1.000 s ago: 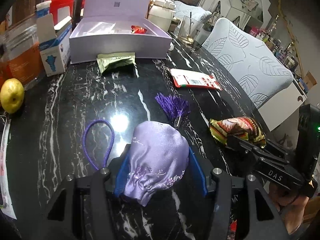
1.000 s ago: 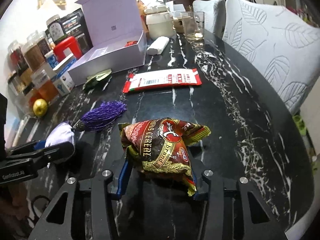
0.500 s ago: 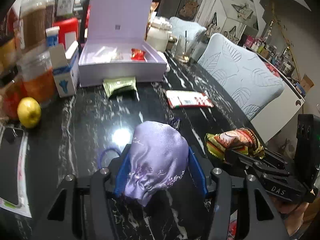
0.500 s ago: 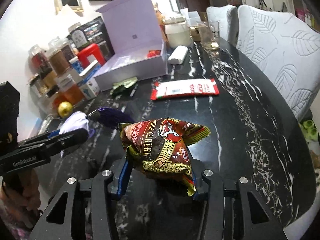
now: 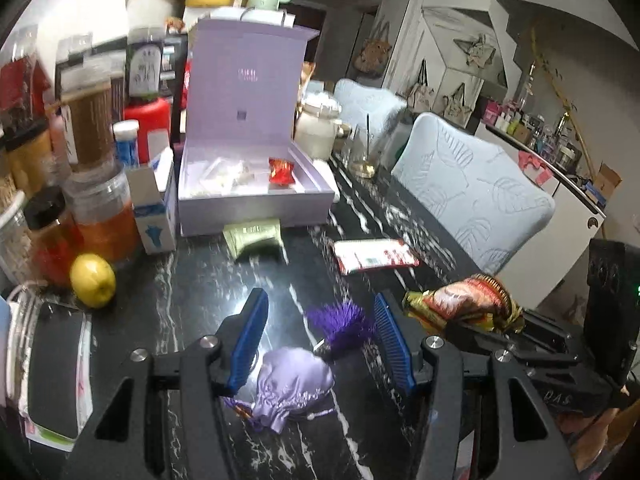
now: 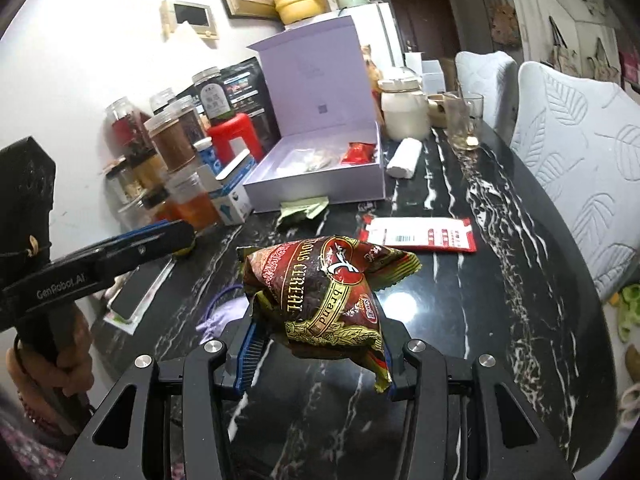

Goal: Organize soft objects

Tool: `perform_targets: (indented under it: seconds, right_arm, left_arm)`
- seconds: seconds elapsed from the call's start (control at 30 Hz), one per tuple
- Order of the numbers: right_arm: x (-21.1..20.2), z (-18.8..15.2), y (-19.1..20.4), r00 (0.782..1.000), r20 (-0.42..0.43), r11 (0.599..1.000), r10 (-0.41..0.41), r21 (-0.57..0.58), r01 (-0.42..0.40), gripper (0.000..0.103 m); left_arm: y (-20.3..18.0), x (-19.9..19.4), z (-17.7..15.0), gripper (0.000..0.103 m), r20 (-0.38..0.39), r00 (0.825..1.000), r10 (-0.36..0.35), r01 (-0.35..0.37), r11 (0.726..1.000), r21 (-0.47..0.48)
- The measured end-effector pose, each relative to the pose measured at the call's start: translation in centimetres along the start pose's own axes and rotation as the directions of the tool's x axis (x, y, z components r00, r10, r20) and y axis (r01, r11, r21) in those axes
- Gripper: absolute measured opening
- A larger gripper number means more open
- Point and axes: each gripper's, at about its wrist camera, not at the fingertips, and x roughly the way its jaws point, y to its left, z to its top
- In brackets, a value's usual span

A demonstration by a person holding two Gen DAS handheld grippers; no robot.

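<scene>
Low in the left wrist view, the satin pouch (image 5: 294,384) lies on the counter (image 5: 200,280) below the wide, empty jaws of the left gripper (image 5: 320,298), light and slippery, probably best pinched at its gathered neck, while the right gripper (image 6: 320,344) clamps the crinkly snack bag (image 6: 328,292).

Pouch (image 5: 294,386) on table (image 5: 200,280) between left claw (image 5: 320,344) fingers, open box (image 5: 256,196) behind, lemon (image 5: 93,280) left

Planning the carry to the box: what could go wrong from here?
1. Pouch lies ungripped on the table below the left gripper, jaws open; that hand may reach the box empty.
2. Right gripper pinches only the packet's lower end; the bulk could slip free.
3. Crowded jars beside the box risk a knock.
</scene>
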Motion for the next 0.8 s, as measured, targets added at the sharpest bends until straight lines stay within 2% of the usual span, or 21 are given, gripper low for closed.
perform_targets:
  seconds: [0.13,0.27,0.43,0.6,0.63,0.7,0.73,0.8]
  right_arm:
    - [0.4,-0.5,-0.6,1.000,-0.020,1.000,-0.013,0.018,0.013,0.047]
    - [0.8,-1.0,-1.6,0.999,-0.040,0.998,-0.030,0.046,0.031,0.047]
    - [1.0,-1.3,-2.5,0.997,-0.052,0.996,-0.059,0.065,0.063,0.047]
    - [1.7,-1.7,-3.2,0.995,-0.073,0.994,-0.067,0.083,0.073,0.047]
    - [1.9,-1.8,-3.3,0.995,-0.079,0.993,-0.069,0.087,0.075,0.047]
    - [2.2,-1.9,-3.5,0.994,-0.088,0.993,-0.068,0.090,0.076,0.047]
    - [2.3,-1.9,-3.5,0.994,-0.091,0.993,-0.068,0.091,0.076,0.047]
    - [2.5,-2.0,-3.6,0.993,-0.096,0.993,-0.068,0.093,0.077,0.047]
  left_arm:
    - [0.7,2.1,-0.8,0.055,-0.069,0.998,-0.016,0.014,0.999,-0.032]
    - [1.1,4.8,-1.8,0.055,-0.168,0.985,-0.041,0.031,0.998,-0.059]
    - [1.1,5.9,-3.3,0.055,-0.212,0.977,-0.037,0.027,0.999,-0.047]
    - [1.1,6.7,-4.7,0.056,-0.213,0.976,0.049,-0.048,0.999,0.012]
    - [1.2,6.9,-4.8,0.058,-0.218,0.974,0.063,-0.060,0.998,0.018]
    - [1.5,7.6,-5.1,0.072,-0.242,0.968,0.067,-0.067,0.998,0.009]
    - [1.7,8.0,-5.3,0.072,-0.257,0.964,0.063,-0.066,0.998,-0.001]
    - [1.6,8.0,-5.4,0.081,-0.240,0.967,0.080,-0.079,0.997,0.015]
